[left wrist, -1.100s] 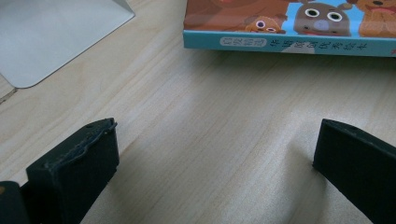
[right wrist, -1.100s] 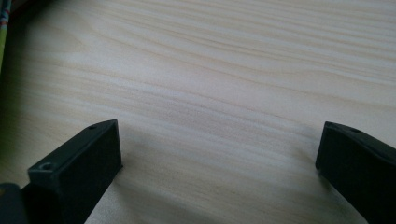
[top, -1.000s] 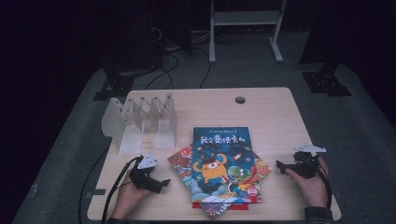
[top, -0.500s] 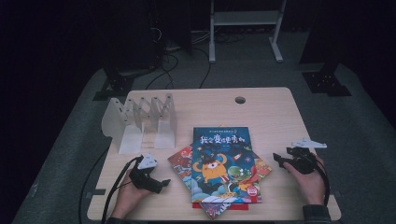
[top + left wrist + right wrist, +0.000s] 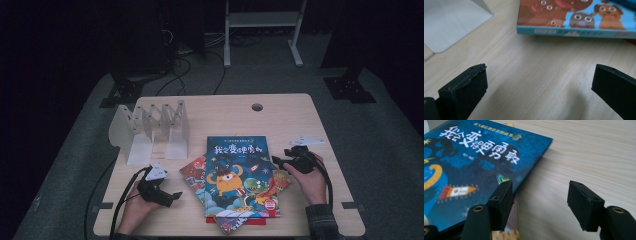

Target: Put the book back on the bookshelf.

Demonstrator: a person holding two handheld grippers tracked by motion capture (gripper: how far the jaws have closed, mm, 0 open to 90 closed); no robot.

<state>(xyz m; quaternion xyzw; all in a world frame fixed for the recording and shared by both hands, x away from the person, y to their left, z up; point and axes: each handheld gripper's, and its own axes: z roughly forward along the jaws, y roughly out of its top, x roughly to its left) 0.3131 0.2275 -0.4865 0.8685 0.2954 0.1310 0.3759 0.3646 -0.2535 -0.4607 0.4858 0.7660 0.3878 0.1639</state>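
Blue picture book tops the fanned stack at table centre, its right edge free for a pinch. Right gripper closes in from three o'clock, jaws just narrowing, nothing between them yet. Left gripper waits wide at eight o'clock, below the white rack.

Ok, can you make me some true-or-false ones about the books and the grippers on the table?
1. The dark blue picture book lies on top of the pile. True.
2. The right gripper squeezes a book. False: its jaws are apart at the blue book's right edge and have just been closing.
3. The white folding plastic book rack holds a book. False: it holds none.
4. The left gripper is open over the bare light wooden table. True.
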